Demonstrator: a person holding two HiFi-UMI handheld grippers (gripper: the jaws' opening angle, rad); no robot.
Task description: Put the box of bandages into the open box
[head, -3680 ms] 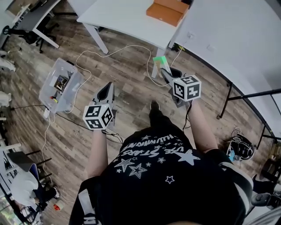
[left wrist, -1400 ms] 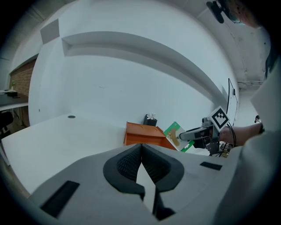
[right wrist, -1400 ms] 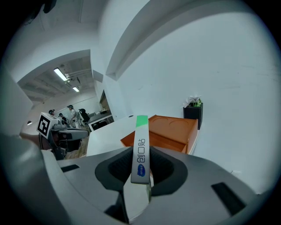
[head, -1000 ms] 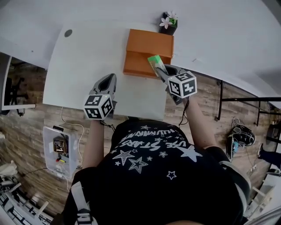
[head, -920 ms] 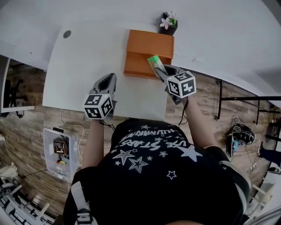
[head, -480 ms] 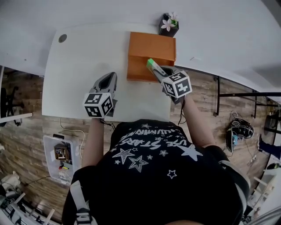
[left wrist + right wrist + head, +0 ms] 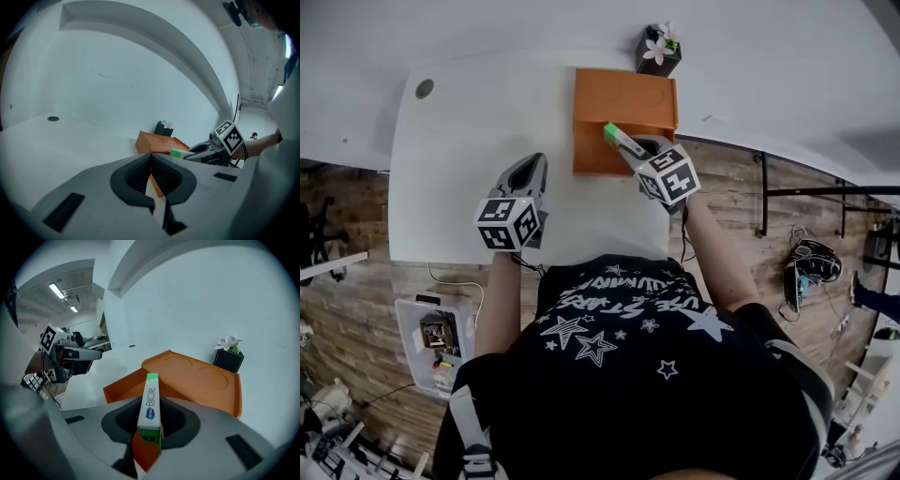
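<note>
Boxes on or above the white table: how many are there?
2. An orange open box lies on the table beside the flower pot; a slim bandage box is held over its near side in the right gripper. More might hide inside it.

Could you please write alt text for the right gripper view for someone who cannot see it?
The right gripper holds a green-and-white bandage box, with an open orange box just beyond it and a potted flower behind.

White table [image 7: 487, 141] with a grommet [image 7: 425, 88], black flower pot [image 7: 657, 54] at its far edge, clear bin [image 7: 433, 342] on wood floor [image 7: 356, 281].
</note>
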